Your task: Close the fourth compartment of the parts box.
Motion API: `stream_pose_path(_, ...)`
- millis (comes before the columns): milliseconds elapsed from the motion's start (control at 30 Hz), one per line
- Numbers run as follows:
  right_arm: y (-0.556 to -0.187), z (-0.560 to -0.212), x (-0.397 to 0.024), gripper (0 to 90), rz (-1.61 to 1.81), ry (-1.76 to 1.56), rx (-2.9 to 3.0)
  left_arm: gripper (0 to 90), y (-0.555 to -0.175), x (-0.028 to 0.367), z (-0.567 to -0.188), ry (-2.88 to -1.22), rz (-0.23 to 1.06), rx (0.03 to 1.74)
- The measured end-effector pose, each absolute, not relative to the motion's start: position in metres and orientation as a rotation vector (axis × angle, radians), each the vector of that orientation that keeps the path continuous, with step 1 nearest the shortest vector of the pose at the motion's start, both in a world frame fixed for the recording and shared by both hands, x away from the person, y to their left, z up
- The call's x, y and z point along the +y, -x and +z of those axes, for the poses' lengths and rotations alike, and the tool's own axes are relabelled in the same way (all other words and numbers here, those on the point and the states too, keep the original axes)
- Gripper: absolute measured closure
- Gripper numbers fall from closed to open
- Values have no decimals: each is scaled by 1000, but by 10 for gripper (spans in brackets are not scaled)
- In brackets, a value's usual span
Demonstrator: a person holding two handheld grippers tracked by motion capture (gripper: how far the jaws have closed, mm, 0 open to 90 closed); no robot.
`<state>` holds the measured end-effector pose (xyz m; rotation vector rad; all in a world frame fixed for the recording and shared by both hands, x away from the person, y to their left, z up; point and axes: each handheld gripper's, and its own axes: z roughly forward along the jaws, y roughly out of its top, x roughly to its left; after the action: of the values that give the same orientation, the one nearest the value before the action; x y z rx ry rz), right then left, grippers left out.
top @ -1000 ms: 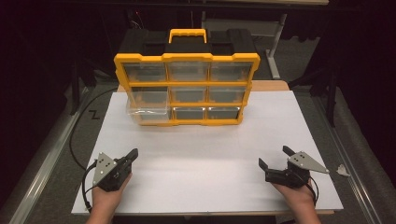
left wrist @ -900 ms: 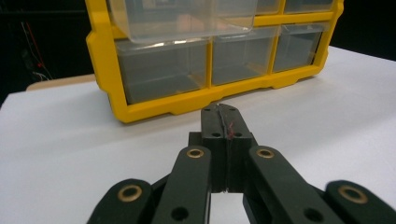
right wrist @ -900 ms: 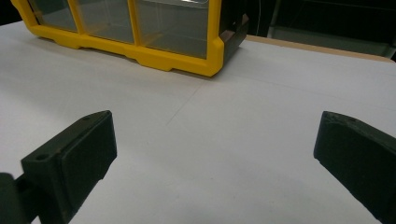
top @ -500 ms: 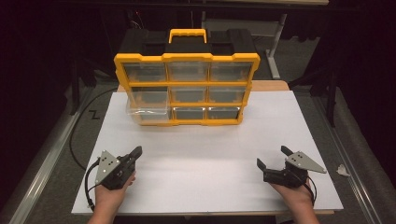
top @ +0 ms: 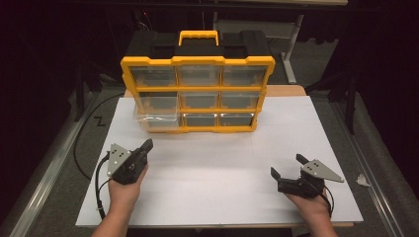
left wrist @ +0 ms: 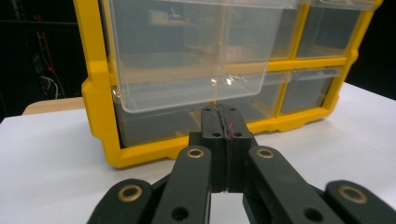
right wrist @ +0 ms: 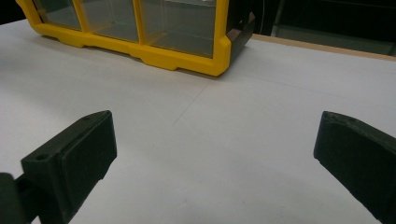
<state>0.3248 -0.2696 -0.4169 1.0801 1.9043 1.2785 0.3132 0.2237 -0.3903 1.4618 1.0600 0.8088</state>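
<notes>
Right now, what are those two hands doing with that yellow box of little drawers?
A person holds a black gripper in each hand at a white table. The left gripper has its jaws shut and points at the yellow organizer, right toward a clear drawer that sticks out on the organizer's left side. It isn't touching the drawer yet. The right gripper sits low over the table with its jaws open, holding nothing.

The tool, jaws pressed together, points at a clear drawer jutting from the yellow organizer.
</notes>
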Motion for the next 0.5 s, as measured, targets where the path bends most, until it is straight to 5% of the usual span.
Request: stream_pose_path(500,-325,-416,-270,7,1289,-1084,1898,899,-336,215,-372,-1451,849,1063)
